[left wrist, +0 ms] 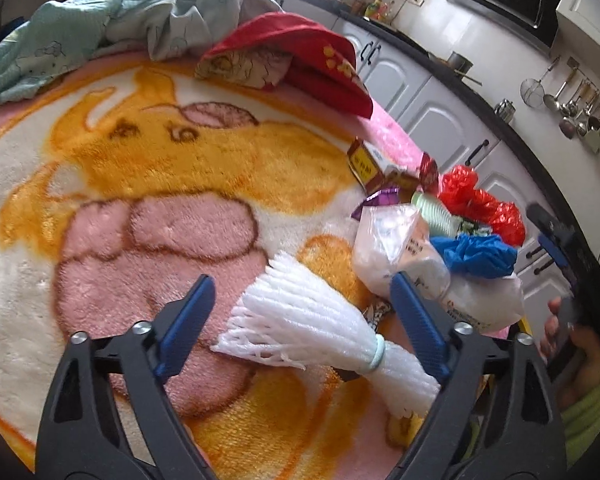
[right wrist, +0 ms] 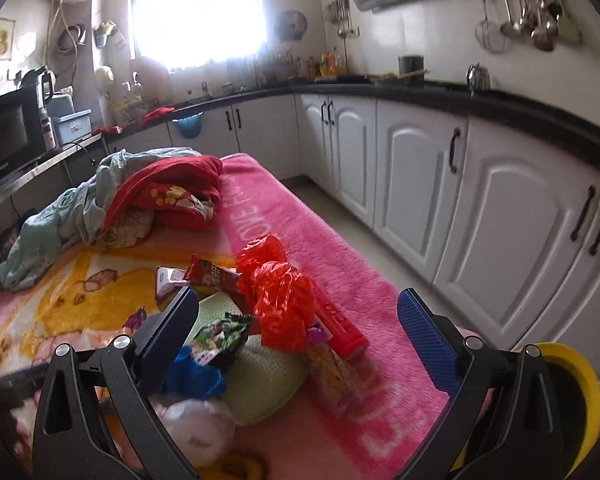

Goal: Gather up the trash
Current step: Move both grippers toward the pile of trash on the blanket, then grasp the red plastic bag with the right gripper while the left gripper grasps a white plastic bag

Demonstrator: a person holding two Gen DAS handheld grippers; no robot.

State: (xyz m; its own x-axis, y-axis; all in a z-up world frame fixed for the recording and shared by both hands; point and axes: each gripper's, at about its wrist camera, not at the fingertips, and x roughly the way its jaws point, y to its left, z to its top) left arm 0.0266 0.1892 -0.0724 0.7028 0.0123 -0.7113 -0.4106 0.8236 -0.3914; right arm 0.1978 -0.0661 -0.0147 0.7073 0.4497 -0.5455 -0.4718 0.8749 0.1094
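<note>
White foam netting (left wrist: 308,320) lies between the spread, untouching pads of the left hand-held gripper (left wrist: 300,312). Beside the netting, trash including a red plastic bag (right wrist: 278,292) sits on the blanket (left wrist: 140,184). Right hand-held gripper (right wrist: 300,328) gapes empty above that bag.

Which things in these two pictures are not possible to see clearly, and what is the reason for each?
- Left wrist view: the white foam net's tail is hidden behind the left gripper's finger.
- Left wrist view: print on the clear plastic bag is blurred.
- Right wrist view: the yellow round thing is hidden by the right gripper and cut by the edge.
</note>
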